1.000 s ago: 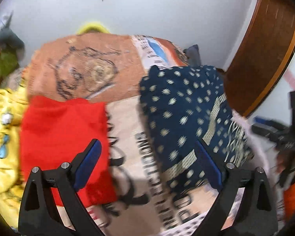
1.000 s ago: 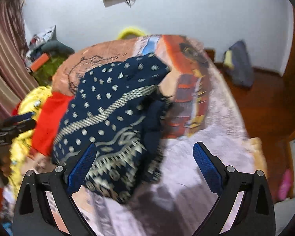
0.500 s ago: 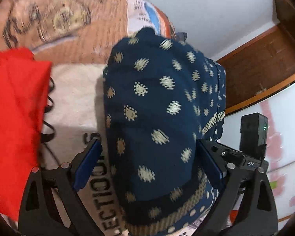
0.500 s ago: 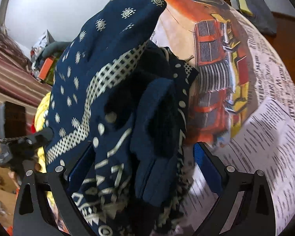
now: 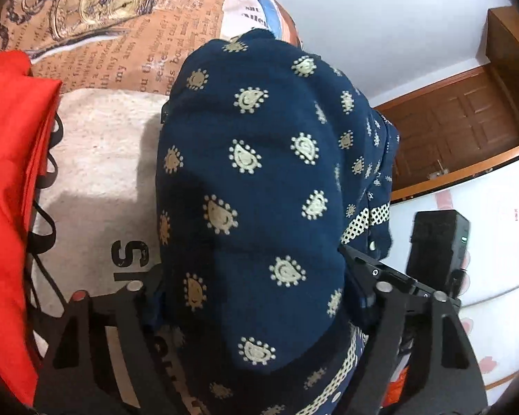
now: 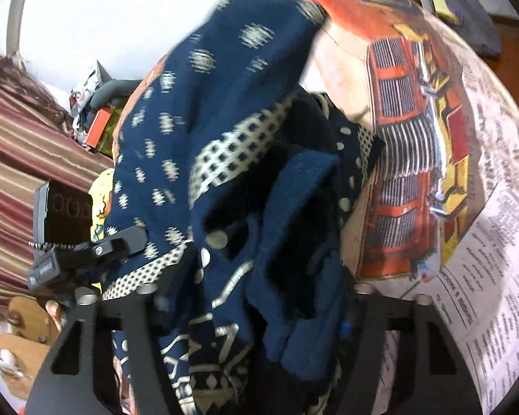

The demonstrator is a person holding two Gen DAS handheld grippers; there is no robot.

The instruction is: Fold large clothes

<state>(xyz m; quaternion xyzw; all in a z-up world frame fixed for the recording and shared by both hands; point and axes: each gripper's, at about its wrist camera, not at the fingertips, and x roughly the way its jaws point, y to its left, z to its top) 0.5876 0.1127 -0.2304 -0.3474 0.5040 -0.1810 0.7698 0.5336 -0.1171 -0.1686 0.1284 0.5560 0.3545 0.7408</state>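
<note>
A large navy garment with cream paisley dots and checked trim (image 5: 259,186) lies bunched on the printed bedspread (image 5: 97,159). It fills the space between the fingers of my left gripper (image 5: 256,297), whose tips it hides. In the right wrist view the same garment (image 6: 225,159) is heaped between the fingers of my right gripper (image 6: 256,307), with folds and a cream button showing. Both pairs of jaws stand wide with the cloth between them. The other gripper shows at each view's edge.
A folded red garment (image 5: 7,207) lies left of the navy one. A yellow garment (image 6: 100,193) and clutter sit by striped curtains (image 6: 14,159). A wooden door (image 5: 467,121) stands behind. The bedspread's red truck print (image 6: 415,138) lies right.
Both grippers have moved in from above the bed onto the navy garment. The cloth now lies between both pairs of fingers and has bunched up higher.
</note>
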